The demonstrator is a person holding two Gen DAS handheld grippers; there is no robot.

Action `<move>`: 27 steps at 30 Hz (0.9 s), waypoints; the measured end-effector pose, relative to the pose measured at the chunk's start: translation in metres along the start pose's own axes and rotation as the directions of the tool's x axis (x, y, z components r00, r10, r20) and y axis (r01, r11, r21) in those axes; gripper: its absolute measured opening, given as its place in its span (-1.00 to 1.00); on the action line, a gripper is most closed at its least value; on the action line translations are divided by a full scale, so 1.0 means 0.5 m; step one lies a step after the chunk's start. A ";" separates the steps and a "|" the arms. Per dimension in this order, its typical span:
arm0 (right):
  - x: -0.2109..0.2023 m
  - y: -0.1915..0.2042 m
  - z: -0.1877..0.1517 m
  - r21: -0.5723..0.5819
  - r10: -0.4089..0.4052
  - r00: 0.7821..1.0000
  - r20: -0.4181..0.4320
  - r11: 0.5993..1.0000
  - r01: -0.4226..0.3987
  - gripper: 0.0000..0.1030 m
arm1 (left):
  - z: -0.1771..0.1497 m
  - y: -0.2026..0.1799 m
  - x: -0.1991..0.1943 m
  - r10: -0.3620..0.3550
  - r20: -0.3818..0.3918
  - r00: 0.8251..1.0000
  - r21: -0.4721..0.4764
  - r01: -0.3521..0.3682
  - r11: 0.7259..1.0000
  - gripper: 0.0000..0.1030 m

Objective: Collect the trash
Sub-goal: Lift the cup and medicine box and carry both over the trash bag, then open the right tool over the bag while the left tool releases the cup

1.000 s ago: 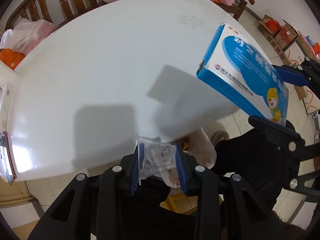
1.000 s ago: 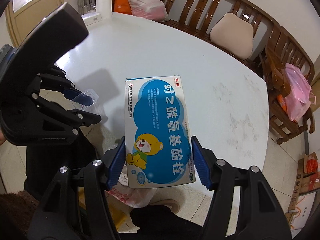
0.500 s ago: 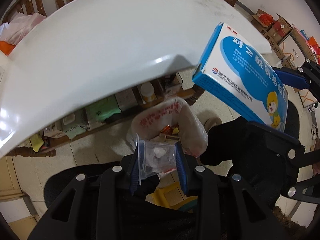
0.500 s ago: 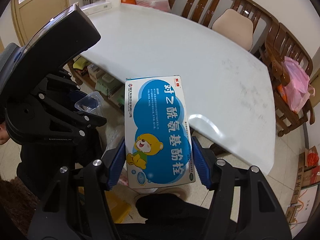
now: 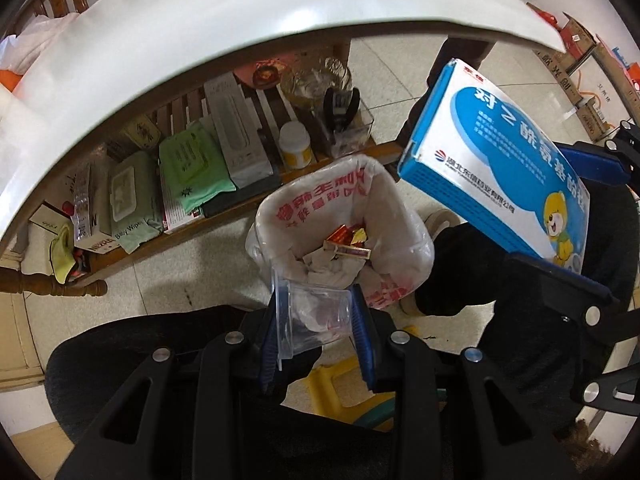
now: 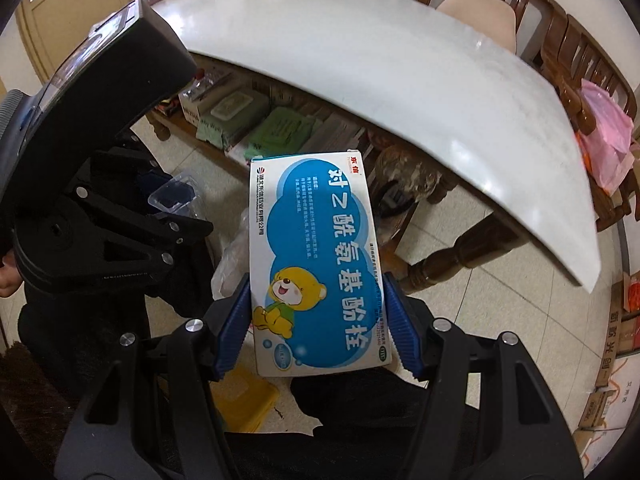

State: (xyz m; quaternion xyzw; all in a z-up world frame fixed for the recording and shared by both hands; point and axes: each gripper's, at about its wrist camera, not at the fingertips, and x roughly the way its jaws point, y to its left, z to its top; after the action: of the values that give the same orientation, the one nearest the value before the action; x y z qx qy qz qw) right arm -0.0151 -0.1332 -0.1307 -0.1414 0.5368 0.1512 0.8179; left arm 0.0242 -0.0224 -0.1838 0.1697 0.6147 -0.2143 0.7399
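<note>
The trash bag [image 5: 344, 220] stands open on the floor beside the white tabletop [image 5: 200, 40], near the middle of the left wrist view, and it already contains crumpled tissues and some red and gold wrappers. The left gripper [image 5: 316, 320] holds a small clear plastic packet [image 5: 316, 312] between its blue fingers, which are closed on it, directly at the 6 o'clock edge of the bag's mouth. The right gripper [image 6: 316, 320] clamps a blue and white medicine box [image 6: 316, 264] (with a yellow cartoon bear on it); in the left wrist view this box hangs at about 2 o'clock from the bag, in the air and not yet above the opening. So, as a judgement, collecting is finished for these two pieces, but both must be dropped in the bag. The tabletop shows no more loose trash in its visible part; its far edge is partly hidden.
</note>
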 end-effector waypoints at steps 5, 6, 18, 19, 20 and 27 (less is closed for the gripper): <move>0.030 0.007 -0.009 0.024 0.017 1.000 -0.023 1.000 -0.017 0.19 | -0.006 -0.002 0.040 -0.013 -0.023 1.000 -0.003 0.013 1.000 -0.38; 0.036 0.008 -0.011 0.028 0.019 0.999 -0.027 0.999 -0.018 0.19 | -0.006 -0.003 0.044 -0.012 -0.024 1.000 -0.003 0.012 1.000 -0.38; 0.120 -0.005 -0.021 0.070 0.051 0.994 -0.097 0.997 -0.045 0.19 | 0.006 -0.010 0.113 -0.037 -0.075 0.996 0.016 0.038 0.999 -0.38; 0.128 -0.008 -0.023 0.074 0.054 0.993 -0.100 0.996 -0.047 0.19 | 0.008 -0.009 0.122 -0.041 -0.084 0.996 0.013 0.043 0.999 -0.38; 0.139 -0.010 -0.024 0.078 0.059 0.992 -0.108 0.996 -0.050 0.19 | 0.008 -0.007 0.130 -0.047 -0.092 0.995 0.009 0.048 0.999 -0.38; 0.218 -0.024 -0.036 0.106 0.078 0.985 -0.156 0.992 -0.061 0.19 | 0.022 0.003 0.200 -0.108 -0.162 0.981 -0.028 0.105 0.994 -0.38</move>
State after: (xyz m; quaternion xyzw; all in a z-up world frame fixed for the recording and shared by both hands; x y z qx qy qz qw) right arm 0.0158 -0.1407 -0.2373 -0.0926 0.6122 0.1405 0.7726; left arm 0.0493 -0.0377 -0.2799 0.1465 0.6836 -0.2329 0.6760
